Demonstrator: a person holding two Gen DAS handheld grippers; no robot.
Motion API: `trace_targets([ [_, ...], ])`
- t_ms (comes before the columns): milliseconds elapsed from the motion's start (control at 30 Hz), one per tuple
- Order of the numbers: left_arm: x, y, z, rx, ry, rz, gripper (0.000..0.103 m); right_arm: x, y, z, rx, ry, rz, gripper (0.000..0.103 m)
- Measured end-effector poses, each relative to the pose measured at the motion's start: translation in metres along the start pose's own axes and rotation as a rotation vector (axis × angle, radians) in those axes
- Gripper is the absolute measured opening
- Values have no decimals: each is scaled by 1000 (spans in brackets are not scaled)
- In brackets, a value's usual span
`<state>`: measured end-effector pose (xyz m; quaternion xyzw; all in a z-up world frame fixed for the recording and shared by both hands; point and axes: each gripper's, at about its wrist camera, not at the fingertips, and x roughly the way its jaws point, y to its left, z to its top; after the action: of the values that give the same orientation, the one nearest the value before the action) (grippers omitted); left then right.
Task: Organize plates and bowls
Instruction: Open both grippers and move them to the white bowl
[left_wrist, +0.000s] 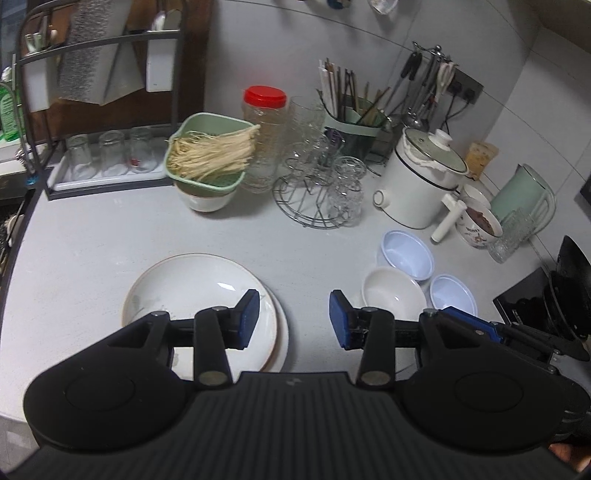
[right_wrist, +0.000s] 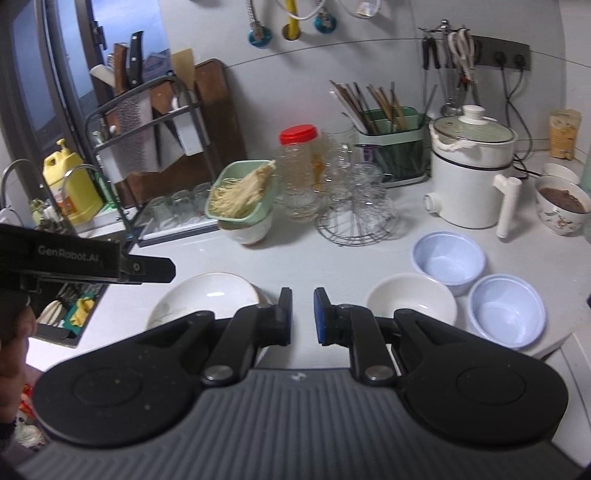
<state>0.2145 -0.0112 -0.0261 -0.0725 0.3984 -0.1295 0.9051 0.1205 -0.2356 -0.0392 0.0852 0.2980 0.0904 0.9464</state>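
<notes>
Two white plates (left_wrist: 192, 288) lie stacked on the grey counter, near its front left. My left gripper (left_wrist: 294, 297) hangs just above them, open; its left finger is over the stack's right rim and nothing is between the pads. Right of it sit a white bowl (left_wrist: 388, 295) and two pale blue bowls (left_wrist: 406, 254) (left_wrist: 452, 295), close together. My right gripper (right_wrist: 303, 292) is shut and empty, over bare counter between the plates (right_wrist: 207, 295) and the white bowl (right_wrist: 410, 299). Its blue-padded fingers (left_wrist: 469, 319) show at the right edge of the left wrist view.
Behind stand a green colander of pale strands on a white bowl (left_wrist: 207, 155), a red-lidded jar (left_wrist: 264, 110), a wire rack of glasses (left_wrist: 317, 192), a white electric pot (left_wrist: 421, 177) and a patterned bowl with brown contents (left_wrist: 480, 221). A dish rack (left_wrist: 110, 155) is far left, a sink (right_wrist: 66, 314) beyond the counter's left edge.
</notes>
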Motion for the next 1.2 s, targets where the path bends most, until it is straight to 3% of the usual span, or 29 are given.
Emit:
trace_targets([
  [400,57,-24,0,81,58,-60,56,12,-47,-21,88,22,-115,16],
  [467,67,-27,0,97,75,-61,56,18,-56,-23,105,31,-134,26],
  [533,75,-29,1,113,99,-71,56,22,-63,-24,110,40,-160,50],
  [567,79,-30,2,122,106,-72,57,23,-66,-24,118,35,-162,51],
  [1000,170,-53,8,74,226,-166,62,70,-113,-28,224,127,-178,51],
  [1200,203,-63,13,66,271,-162,61,88,-135,-29,306,185,-175,51],
])
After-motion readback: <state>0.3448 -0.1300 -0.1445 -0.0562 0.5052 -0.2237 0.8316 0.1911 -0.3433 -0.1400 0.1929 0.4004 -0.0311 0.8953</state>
